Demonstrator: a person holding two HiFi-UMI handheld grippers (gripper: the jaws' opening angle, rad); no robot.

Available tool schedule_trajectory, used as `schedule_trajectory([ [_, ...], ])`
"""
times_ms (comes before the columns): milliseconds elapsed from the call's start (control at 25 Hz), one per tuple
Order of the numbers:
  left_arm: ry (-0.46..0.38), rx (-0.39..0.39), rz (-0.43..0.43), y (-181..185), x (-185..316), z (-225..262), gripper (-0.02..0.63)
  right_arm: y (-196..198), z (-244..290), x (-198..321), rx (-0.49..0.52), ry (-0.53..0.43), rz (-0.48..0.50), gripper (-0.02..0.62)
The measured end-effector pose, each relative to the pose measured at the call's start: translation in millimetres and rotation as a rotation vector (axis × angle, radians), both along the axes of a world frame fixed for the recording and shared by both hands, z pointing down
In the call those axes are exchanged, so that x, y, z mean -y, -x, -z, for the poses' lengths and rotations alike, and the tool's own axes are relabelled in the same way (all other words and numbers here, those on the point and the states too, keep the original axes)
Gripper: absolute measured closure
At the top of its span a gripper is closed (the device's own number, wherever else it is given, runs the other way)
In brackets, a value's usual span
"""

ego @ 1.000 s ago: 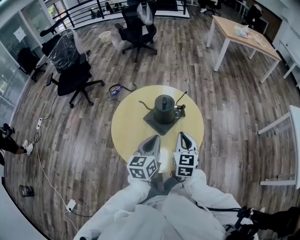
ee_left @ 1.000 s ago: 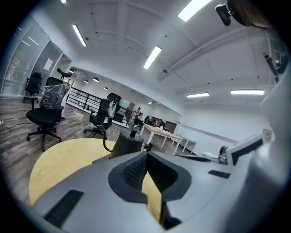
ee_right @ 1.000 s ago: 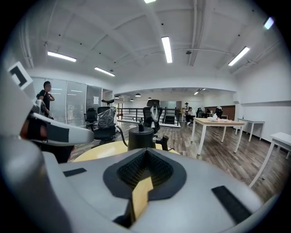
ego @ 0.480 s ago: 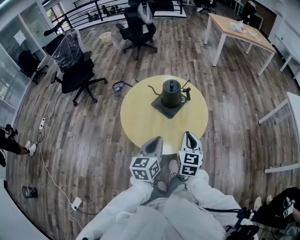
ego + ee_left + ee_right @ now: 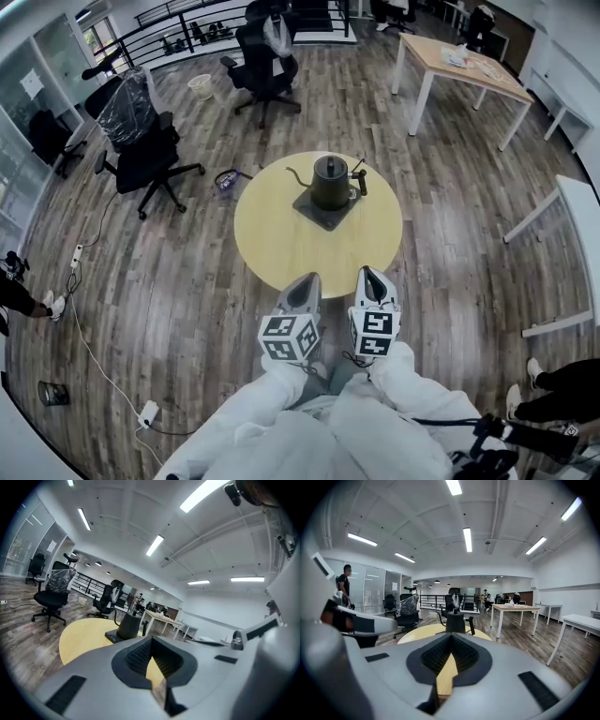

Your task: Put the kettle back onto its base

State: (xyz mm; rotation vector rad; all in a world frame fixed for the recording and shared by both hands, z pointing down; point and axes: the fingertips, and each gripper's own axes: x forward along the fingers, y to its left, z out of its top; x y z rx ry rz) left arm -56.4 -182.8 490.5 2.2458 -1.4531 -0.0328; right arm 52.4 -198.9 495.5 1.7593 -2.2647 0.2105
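The dark gooseneck kettle [image 5: 330, 183] stands upright on its dark square base [image 5: 317, 215], on the far half of a round yellow table [image 5: 277, 246]. Both grippers are held side by side close to my body, at the table's near edge and well short of the kettle. My left gripper [image 5: 307, 281] is shut with nothing in it, and so is my right gripper [image 5: 367, 275]. In the left gripper view the kettle [image 5: 128, 626] shows beyond the closed left gripper [image 5: 151, 642]. In the right gripper view the kettle [image 5: 455, 621] stands straight ahead of the closed right gripper [image 5: 451, 638].
Black office chairs [image 5: 142, 150] stand at the back left, one wrapped in plastic. A wooden desk [image 5: 459, 67] is at the back right and a white table [image 5: 574, 225] at the right. Cables and a power strip [image 5: 145, 411] lie on the wooden floor at the left.
The table and kettle have slid farther away in the head view. Both grippers have drawn back from over the tabletop to its near edge, still shut.
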Motion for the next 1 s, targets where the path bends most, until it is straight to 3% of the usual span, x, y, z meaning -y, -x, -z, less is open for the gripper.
schedule_trajectory([
  [440,0.006,-0.006,0.02,-18.8,-1.1,6.1,0.604,-3.8,4.8,-8.1,0.007,0.01,0.063,0.583],
  [1000,-0.015,0.04,-0.009,-36.6,-8.1,11.3,0.604,-19.7,13.2,-13.2,0.016,-0.013,0.06,0.583],
])
